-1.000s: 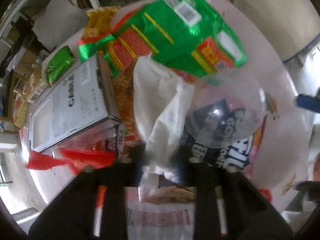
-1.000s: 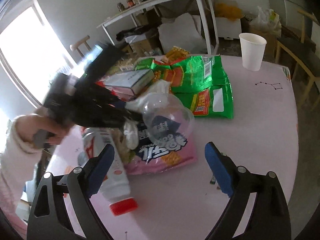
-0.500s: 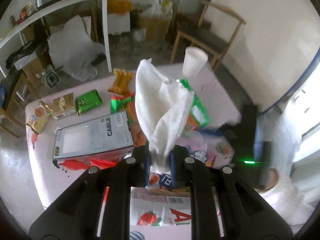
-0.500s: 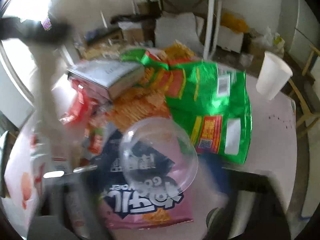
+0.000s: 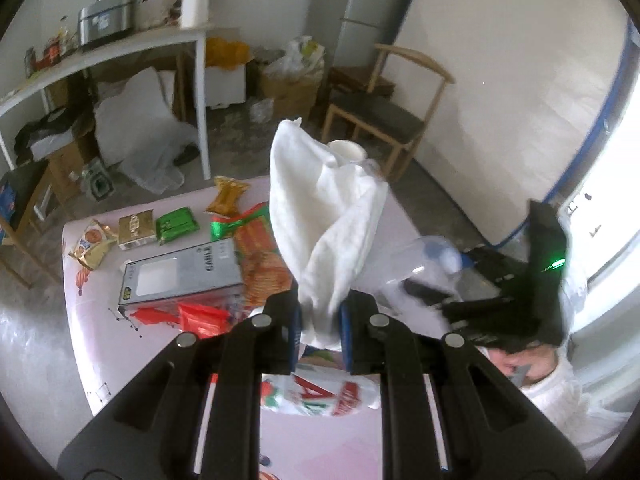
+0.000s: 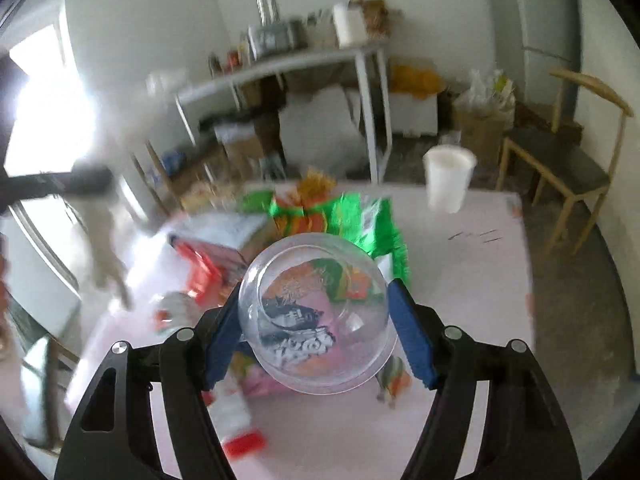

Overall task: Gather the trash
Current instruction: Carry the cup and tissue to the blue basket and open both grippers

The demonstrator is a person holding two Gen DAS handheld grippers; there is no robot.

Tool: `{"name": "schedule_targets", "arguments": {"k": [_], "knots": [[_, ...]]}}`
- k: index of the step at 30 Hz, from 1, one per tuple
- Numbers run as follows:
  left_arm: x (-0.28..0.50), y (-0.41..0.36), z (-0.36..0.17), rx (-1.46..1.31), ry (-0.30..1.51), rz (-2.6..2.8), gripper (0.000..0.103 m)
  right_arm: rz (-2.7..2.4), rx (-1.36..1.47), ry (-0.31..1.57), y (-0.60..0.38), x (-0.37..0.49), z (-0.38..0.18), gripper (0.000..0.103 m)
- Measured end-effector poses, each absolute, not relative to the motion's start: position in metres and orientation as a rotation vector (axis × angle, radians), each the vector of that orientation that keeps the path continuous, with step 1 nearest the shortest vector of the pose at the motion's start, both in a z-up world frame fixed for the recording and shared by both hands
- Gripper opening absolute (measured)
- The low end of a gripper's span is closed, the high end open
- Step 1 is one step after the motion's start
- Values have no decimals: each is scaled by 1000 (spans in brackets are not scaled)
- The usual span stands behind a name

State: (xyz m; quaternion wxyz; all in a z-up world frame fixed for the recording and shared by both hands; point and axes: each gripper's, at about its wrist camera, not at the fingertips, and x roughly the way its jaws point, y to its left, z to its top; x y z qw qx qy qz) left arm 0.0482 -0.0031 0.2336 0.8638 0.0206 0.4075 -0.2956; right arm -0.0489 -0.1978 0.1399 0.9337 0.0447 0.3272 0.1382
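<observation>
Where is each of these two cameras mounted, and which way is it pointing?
Left wrist view: sits on the left gripper, looking along its black fingers, shut on a white crumpled tissue, down at the cluttered pink table; the other gripper shows at right.
Right wrist view: sits on the right gripper, whose blue pads clasp a clear plastic dome lid above the table.
Both show the white paper cup and the wooden chair.

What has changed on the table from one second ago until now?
The left hand-held gripper lifted the white tissue off the pile. The right hand-held gripper closed on the clear plastic dome and raised it. The snack bags, grey box and paper cup stayed.
</observation>
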Motion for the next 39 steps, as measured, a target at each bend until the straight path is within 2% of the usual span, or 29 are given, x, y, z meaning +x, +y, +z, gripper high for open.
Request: {"name": "schedule_targets", "arguments": {"k": [4, 7, 13, 17, 21, 27, 29, 32, 33, 35, 39], "knots": [[10, -26, 244, 20, 855, -738, 14, 261, 182, 584, -243, -141, 176, 69], [-27, -52, 248, 41, 843, -829, 14, 178, 188, 536, -272, -218, 182, 69], [-100, -111, 244, 62, 845, -1026, 14, -60, 201, 639, -314, -330, 136, 69], [-133, -146, 229, 90, 877, -1119, 14, -126, 408, 791, -340, -380, 49, 70], [-157, -171, 212, 143, 930, -1168, 14, -166, 610, 1004, -351, -403, -77, 70], [-186, -183, 198, 213, 956, -1175, 14, -226, 620, 1357, -340, -399, -251, 70], [-189, -182, 197, 223, 954, -1168, 14, -239, 591, 1443, -337, -396, -291, 70], [-193, -183, 195, 238, 957, -1165, 14, -271, 605, 1533, -338, -396, -339, 72], [-195, -184, 196, 243, 958, -1165, 14, -273, 633, 1572, -339, -397, -354, 77], [-200, -187, 194, 261, 960, -1166, 14, -297, 660, 1641, -343, -400, -374, 79], [-208, -197, 190, 292, 971, -1186, 14, -321, 723, 1625, -353, -402, -372, 83]]}}
